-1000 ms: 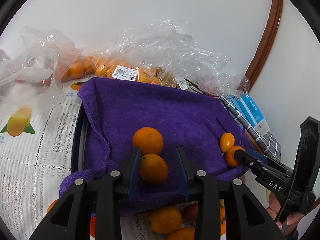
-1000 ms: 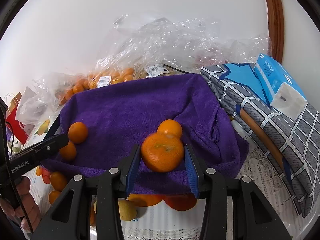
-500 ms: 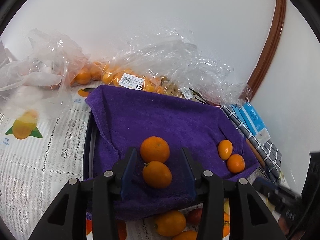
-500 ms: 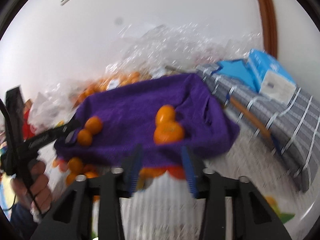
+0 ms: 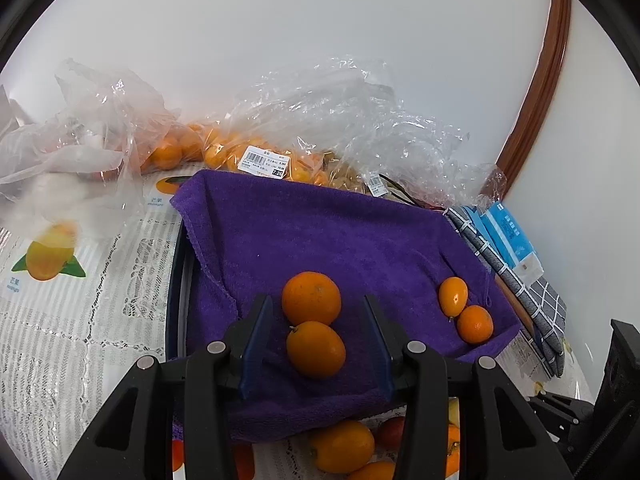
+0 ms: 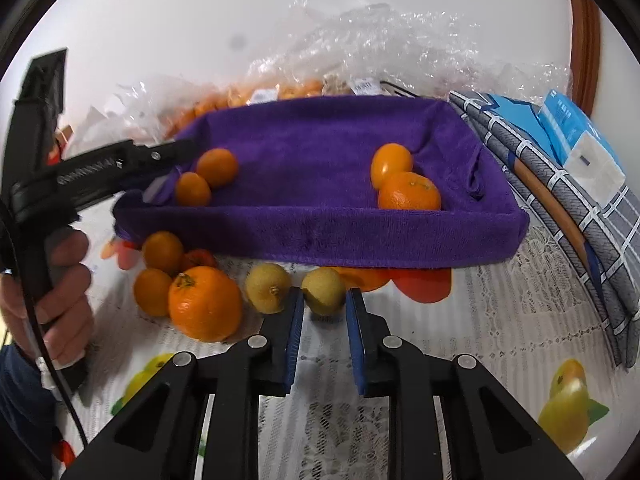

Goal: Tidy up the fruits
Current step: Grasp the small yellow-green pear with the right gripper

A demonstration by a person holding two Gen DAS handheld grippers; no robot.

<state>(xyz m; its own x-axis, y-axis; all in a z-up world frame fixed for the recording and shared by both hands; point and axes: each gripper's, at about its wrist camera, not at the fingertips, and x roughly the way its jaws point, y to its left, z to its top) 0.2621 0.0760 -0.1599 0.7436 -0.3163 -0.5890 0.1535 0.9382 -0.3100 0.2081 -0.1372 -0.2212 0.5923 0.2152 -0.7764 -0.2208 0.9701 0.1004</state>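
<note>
A tray lined with a purple towel (image 5: 320,232) (image 6: 320,152) holds two pairs of oranges. In the left wrist view one pair (image 5: 314,324) lies between my open left gripper's (image 5: 316,344) fingers, untouched, and the other pair (image 5: 464,312) sits at the right. In the right wrist view the left gripper (image 6: 176,152) reaches over the tray's left end. My right gripper (image 6: 323,312) is open and empty, low over the table, its tips on either side of a small yellow-brown fruit (image 6: 323,290). A twin fruit (image 6: 267,287), a large orange (image 6: 204,302) and smaller ones lie loose in front of the tray.
Clear plastic bags of oranges (image 5: 256,152) stand behind the tray against the white wall. A folded grey checked cloth (image 6: 560,184) with a blue tissue pack (image 6: 580,140) lies to the right. The table has a lace cloth (image 6: 460,340) with fruit prints.
My right gripper let go of the large orange in the tray, pulled back and dropped low to the loose fruits. My left gripper opened wider and released its orange.
</note>
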